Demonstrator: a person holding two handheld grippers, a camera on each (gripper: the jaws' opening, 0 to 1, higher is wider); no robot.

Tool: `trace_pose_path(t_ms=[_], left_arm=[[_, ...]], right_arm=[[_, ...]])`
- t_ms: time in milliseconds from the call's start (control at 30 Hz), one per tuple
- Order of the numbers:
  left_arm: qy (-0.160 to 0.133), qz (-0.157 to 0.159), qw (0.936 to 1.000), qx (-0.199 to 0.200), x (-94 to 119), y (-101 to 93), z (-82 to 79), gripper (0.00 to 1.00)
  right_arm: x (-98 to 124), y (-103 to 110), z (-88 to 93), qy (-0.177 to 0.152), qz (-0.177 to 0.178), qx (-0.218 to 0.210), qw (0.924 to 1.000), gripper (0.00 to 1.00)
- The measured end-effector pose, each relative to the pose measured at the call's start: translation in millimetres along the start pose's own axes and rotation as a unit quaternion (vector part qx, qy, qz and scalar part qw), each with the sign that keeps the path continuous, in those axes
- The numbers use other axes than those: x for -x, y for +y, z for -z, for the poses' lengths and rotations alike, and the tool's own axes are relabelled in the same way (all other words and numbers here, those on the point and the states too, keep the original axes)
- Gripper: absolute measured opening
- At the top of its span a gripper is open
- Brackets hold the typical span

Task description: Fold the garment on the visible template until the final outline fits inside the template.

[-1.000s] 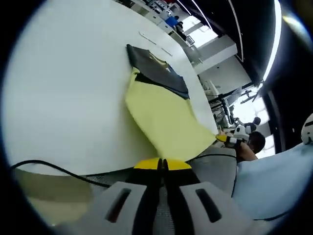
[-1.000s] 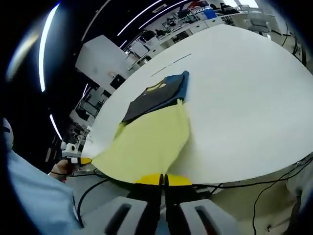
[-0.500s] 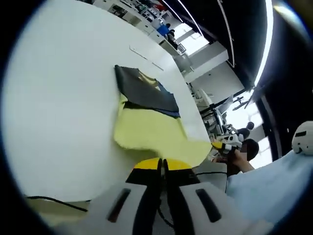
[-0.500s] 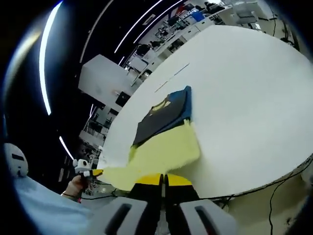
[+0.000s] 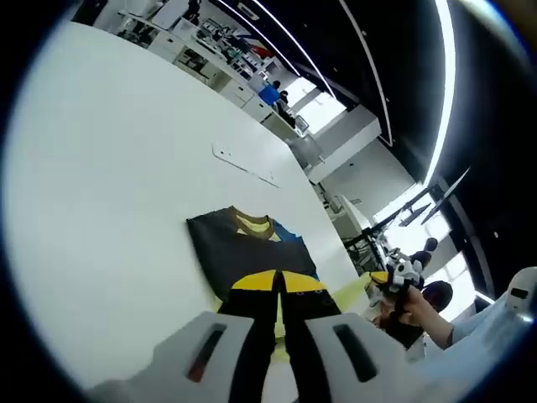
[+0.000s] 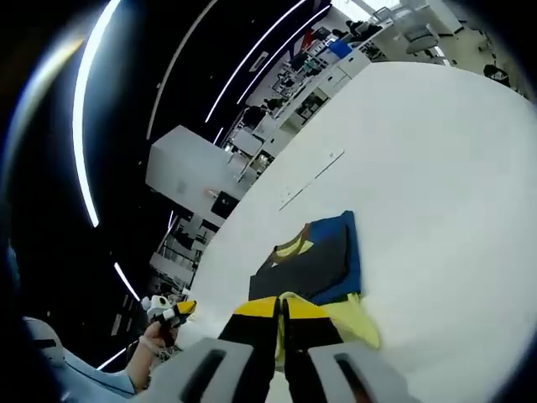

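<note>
The garment (image 5: 248, 249) lies on the white table (image 5: 109, 185): a dark upper part with a yellow collar, a blue edge (image 6: 350, 252) and a yellow lower part (image 6: 357, 326). My left gripper (image 5: 277, 275) is shut on the yellow hem, which is doubled over toward the dark part. My right gripper (image 6: 281, 300) is likewise shut on the yellow hem. A band of yellow cloth (image 5: 351, 290) stretches between the two. In the left gripper view the right gripper (image 5: 388, 279) shows at the right, in a hand. In the right gripper view the left gripper (image 6: 176, 311) shows at the left.
Thin line marks (image 5: 245, 164) lie on the table beyond the collar, also seen as line marks (image 6: 310, 180) from the other side. Bare white tabletop (image 6: 453, 185) spreads around the garment. Shelves and desks stand far behind. A person's pale blue sleeve (image 5: 503, 336) is at the right.
Both grippers have lifted and carried the yellow lower part forward over the garment toward the collar. The wide yellow sheet seen before is now mostly folded under the jaws.
</note>
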State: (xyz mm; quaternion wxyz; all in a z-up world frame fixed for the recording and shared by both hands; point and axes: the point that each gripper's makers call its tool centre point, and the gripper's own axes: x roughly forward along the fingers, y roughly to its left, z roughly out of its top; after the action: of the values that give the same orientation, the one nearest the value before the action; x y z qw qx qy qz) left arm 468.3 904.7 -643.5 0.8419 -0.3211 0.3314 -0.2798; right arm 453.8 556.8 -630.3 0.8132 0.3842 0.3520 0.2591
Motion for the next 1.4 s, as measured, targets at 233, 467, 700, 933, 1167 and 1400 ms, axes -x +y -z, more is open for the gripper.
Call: trace_pose_path(t_ms=[233,467,700,933,1167,1400], left_arm=[[0.036,-0.011,0.9993,0.009,-20,14.1,31.9,0.00],[0.060,-0.014,0.9981,-0.005,-16,12.8,50.9,0.00],[0.104,-0.039,0.9922,-0.056,-14,16.8,77.7,0.27],[0.149,-0.054,0.9846,-0.073,-22,19.4,109.9,0.26],[0.160,-0.061,0.9833,-0.061,-27,23.0,122.5,0.22],[0.150,-0.067,0.9847,-0.057,-30,26.1,119.4,0.14]], right_arm=[[-12,-10,-6.9,0.000,0.005,-0.005,1.0000,0.00],[-6,-17,1.3,0.002,0.010,-0.016,0.9998,0.00],[-1,-20,5.2,0.001,0.016,-0.018,0.9997,0.00],[-1,-20,7.0,-0.001,0.017,-0.020,0.9997,0.00],[-1,-20,8.4,-0.001,0.019,-0.020,0.9996,0.00],[1,-22,9.8,-0.001,0.022,-0.023,0.9995,0.00]])
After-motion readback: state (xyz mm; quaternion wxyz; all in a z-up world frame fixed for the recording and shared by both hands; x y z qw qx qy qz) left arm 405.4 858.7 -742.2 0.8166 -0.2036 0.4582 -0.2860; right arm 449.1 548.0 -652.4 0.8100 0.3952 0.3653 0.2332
